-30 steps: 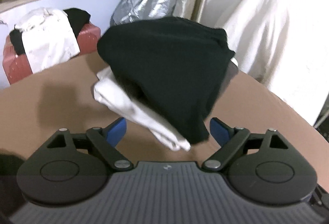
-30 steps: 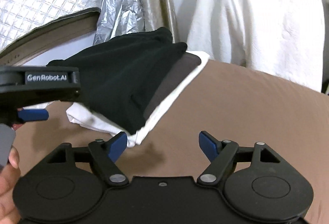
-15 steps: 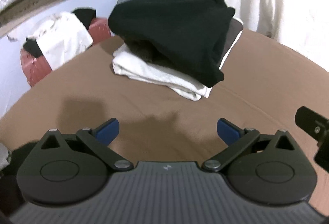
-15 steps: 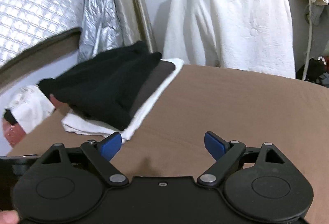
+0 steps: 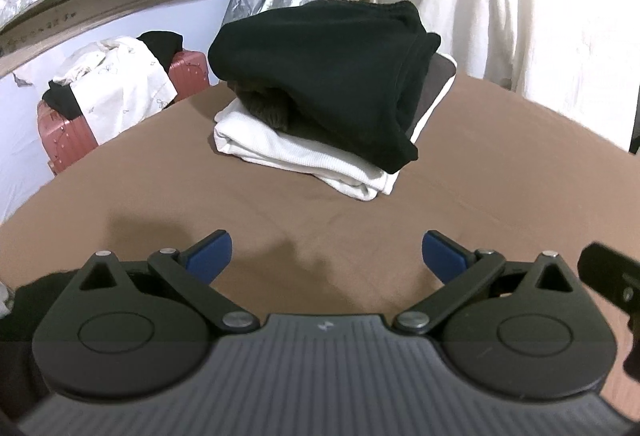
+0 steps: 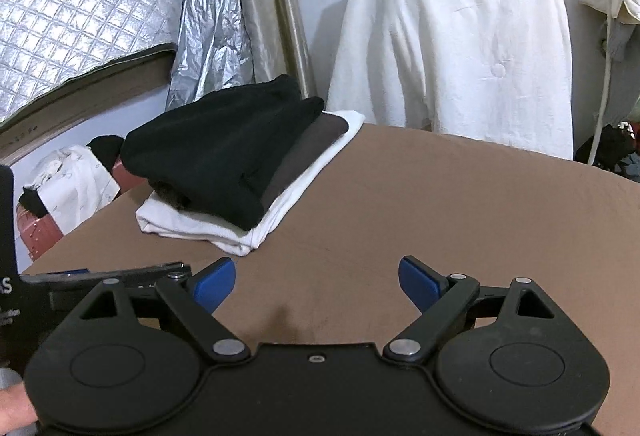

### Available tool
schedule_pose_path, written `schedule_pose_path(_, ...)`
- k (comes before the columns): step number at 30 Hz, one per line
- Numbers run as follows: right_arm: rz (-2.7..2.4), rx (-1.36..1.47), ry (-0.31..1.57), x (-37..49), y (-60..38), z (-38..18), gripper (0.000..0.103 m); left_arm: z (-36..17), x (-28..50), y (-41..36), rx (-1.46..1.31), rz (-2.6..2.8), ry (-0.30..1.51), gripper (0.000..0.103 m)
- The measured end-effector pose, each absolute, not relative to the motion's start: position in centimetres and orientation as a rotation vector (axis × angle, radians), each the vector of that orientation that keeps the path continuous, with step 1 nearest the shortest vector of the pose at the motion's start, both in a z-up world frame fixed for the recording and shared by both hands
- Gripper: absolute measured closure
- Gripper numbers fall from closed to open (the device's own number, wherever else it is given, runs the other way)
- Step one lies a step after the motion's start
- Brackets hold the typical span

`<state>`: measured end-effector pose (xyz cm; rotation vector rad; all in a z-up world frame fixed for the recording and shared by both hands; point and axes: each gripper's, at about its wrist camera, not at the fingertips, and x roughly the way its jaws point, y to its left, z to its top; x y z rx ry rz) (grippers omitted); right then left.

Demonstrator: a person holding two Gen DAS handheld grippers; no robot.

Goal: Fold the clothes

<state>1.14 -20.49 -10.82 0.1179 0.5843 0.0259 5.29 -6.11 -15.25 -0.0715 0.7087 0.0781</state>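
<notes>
Both tools spread, empty (just widened); right view alone shows cable [image 6: 604, 76]; clothes stack [image 5: 320, 104] apart.

Black grippers, blue fingers [image 5: 210, 254]

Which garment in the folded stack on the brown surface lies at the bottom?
The white garment lies at the bottom, directly on the brown surface; the dark brown one lies on it, and the black one tops the stack.
</notes>
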Motion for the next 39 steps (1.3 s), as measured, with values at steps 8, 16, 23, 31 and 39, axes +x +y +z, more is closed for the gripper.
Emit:
schedule_pose_path(8, -0.06, 0.086, 0.578, 0.4, -20.7, -11.6, 0.011, -16.3, 5.3, -6.9, -0.021, 0.117, 0.695, 0.0)
schedule_pose_path(16, -0.075, 0.065, 0.609, 0.8, -20.9, -13.7, 0.011, -17.3, 5.6, -7.8, 0.065, 0.152, 0.707, 0.0)
schedule_pose_path(23, -0.092, 0.15, 0.633, 0.6, -21.8, -14.5, 0.011, -18.4, 5.5, -8.5, 0.104, 0.162, 0.718, 0.0)
schedule_pose_path(31, -0.09, 0.185, 0.616, 0.1, -22.6, -14.0, 0.011, -18.4, 5.4, -8.9, 0.141, 0.173, 0.698, 0.0)
schedule_pose_path(39, -0.087, 0.176, 0.616, 0.5, -22.2, -14.0, 0.011, -17.9, 4.9, -8.5, 0.083, 0.155, 0.678, 0.0)
